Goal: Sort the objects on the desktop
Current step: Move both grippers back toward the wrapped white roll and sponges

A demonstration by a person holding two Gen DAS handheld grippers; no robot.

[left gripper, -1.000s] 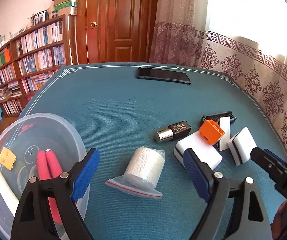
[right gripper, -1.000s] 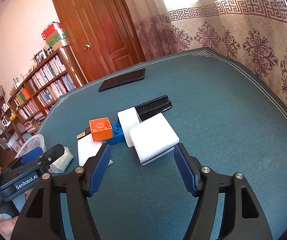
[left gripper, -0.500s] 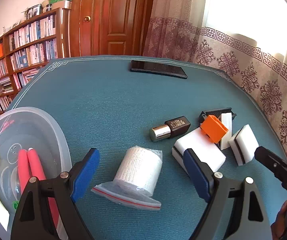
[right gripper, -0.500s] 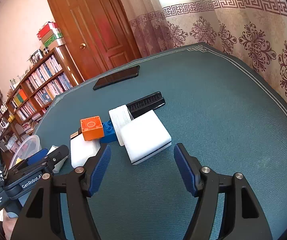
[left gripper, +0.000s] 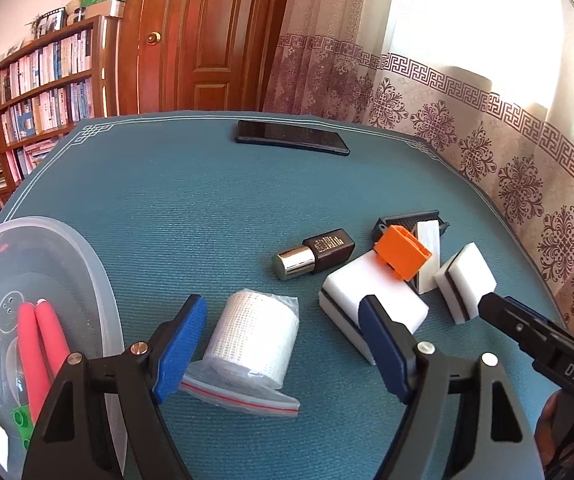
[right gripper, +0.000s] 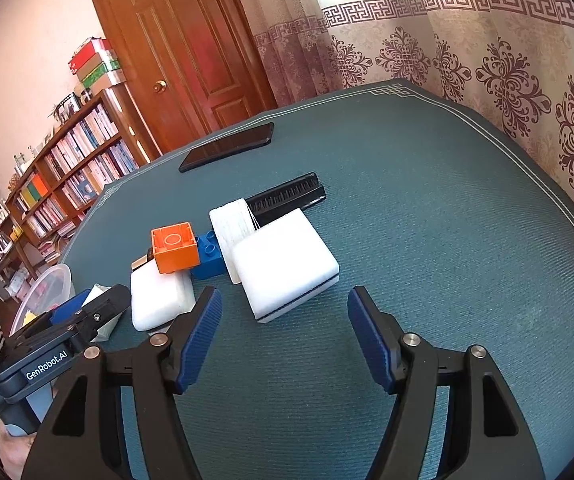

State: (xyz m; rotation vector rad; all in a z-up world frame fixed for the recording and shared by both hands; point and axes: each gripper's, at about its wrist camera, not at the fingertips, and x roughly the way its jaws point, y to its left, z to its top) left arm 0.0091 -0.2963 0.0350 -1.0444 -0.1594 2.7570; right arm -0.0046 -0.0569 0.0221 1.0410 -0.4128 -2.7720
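Gauze roll (left gripper: pixel 255 338) in its clear zip bag sits right between the open jaws of our left gripper (left gripper: pixel 283 348), blue pads spread wide on either side and nothing gripped. It stands tilted on the bag's flattened end, long axis leaning up and away from us, top pointing toward the far table edge.

Our right gripper (right gripper: pixel 281 338) hangs open too, empty, low over the teal mat (right gripper: pixel 427 220) with the near white sponge (right gripper: pixel 285 266) just ahead of its tips.

Moving outward, we judge the job only partly done. The clear tub (left gripper: pixel 87 264) at left already holds red-handled pliers (left gripper: pixel 41 356), a yellow piece and a green brick. Left on the mat: the lipstick (left gripper: pixel 313 253) lying flat, silver cap toward the tub; a second white sponge (left gripper: pixel 371 300); the orange block (right gripper: pixel 175 246) tipped on it; a blue brick (right gripper: pixel 209 254); a black comb (right gripper: pixel 287 198); and a third sponge (left gripper: pixel 465 282).

Well beyond, a phone (left gripper: pixel 291 142) lies flat near the far edge.
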